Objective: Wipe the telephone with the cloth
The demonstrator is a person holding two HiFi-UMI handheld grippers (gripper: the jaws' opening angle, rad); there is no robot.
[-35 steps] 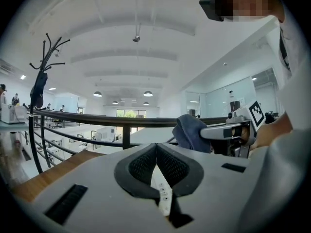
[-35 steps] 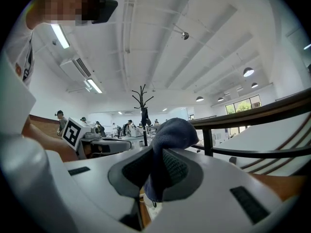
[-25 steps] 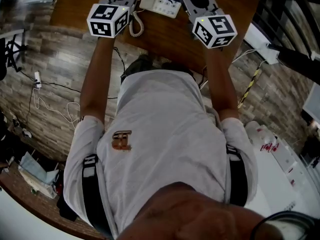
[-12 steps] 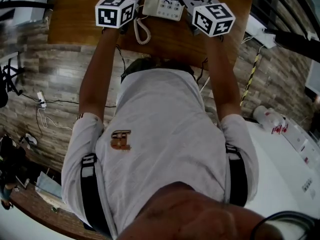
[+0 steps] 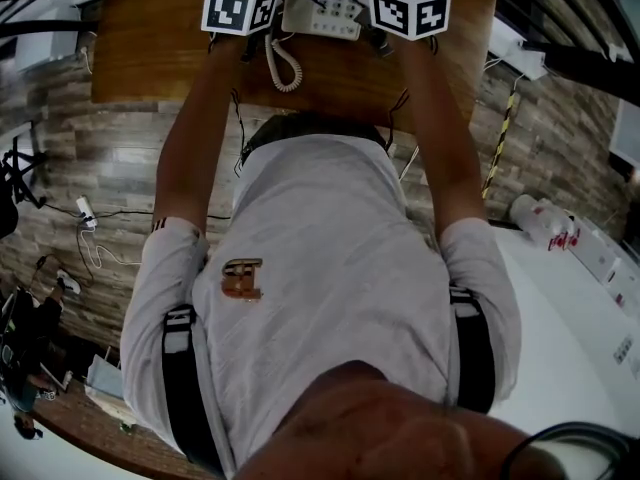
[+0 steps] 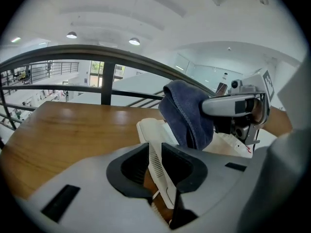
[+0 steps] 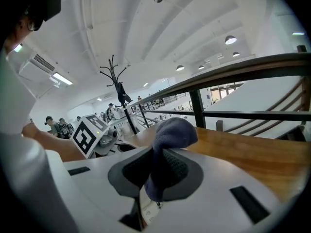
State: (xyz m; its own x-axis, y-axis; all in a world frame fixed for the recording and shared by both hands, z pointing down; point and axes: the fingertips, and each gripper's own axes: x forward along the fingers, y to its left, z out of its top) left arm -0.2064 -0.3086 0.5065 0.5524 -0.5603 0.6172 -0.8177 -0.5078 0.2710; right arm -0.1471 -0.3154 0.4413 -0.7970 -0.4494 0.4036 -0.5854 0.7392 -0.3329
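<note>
A white telephone (image 5: 322, 15) with a coiled cord (image 5: 283, 66) sits on the wooden table (image 5: 160, 48) at the top of the head view. My left gripper (image 6: 156, 161) is shut on the phone's thin ribbed left edge (image 6: 154, 154). The dark blue cloth (image 7: 170, 135) bulges out of my right gripper (image 7: 158, 166), which is shut on it. In the left gripper view the cloth (image 6: 187, 113) hangs from the right gripper (image 6: 233, 106) just over the phone's top (image 6: 148, 129). Both marker cubes (image 5: 240, 8) (image 5: 410, 6) flank the phone.
A dark metal railing (image 6: 104, 76) runs just beyond the table's far edge. Cables (image 5: 95, 228) lie on the wood-pattern floor at the left. A white counter (image 5: 580, 298) with bottles stands at the right. A coat stand (image 7: 119, 89) and people show far off.
Both grippers have moved farther away over the table, toward the top of the head view. The right gripper with the cloth has shifted left over the phone.
</note>
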